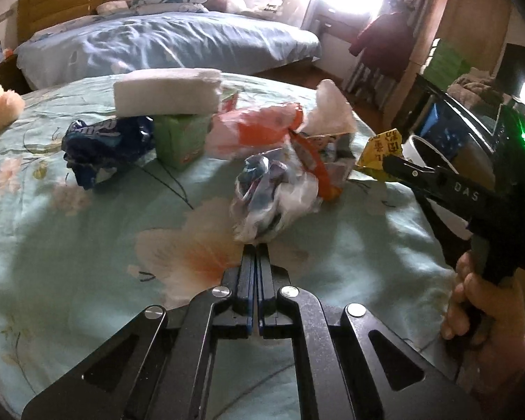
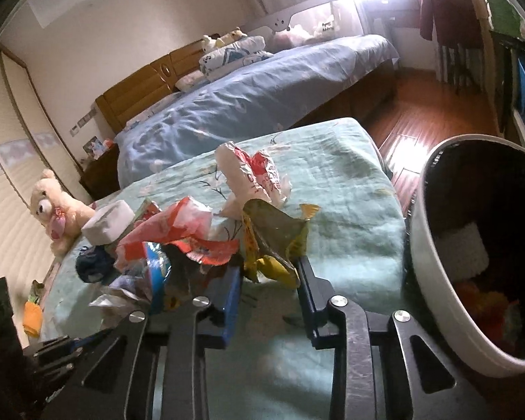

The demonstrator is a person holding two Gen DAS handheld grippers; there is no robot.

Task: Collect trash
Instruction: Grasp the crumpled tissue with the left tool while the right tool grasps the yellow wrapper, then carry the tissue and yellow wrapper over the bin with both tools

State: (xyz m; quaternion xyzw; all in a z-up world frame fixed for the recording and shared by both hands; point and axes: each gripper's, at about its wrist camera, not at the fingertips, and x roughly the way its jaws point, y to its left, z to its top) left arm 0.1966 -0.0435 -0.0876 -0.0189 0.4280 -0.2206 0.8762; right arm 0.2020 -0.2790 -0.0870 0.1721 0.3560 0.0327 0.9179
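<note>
Yellow wrapper (image 2: 280,245) lies crumpled at the near edge of the trash heap on the green floral bedspread (image 2: 350,182), long axis running away from the camera; right gripper (image 2: 270,271) straddles it, jaws part-closed, pads apparently at its sides, firm grip unconfirmed; white bin (image 2: 437,280) stands just right of this gripper. Left gripper (image 1: 256,249) closed, tips at the clear crumpled bag (image 1: 273,203); whether film is pinched, cannot tell.
</note>
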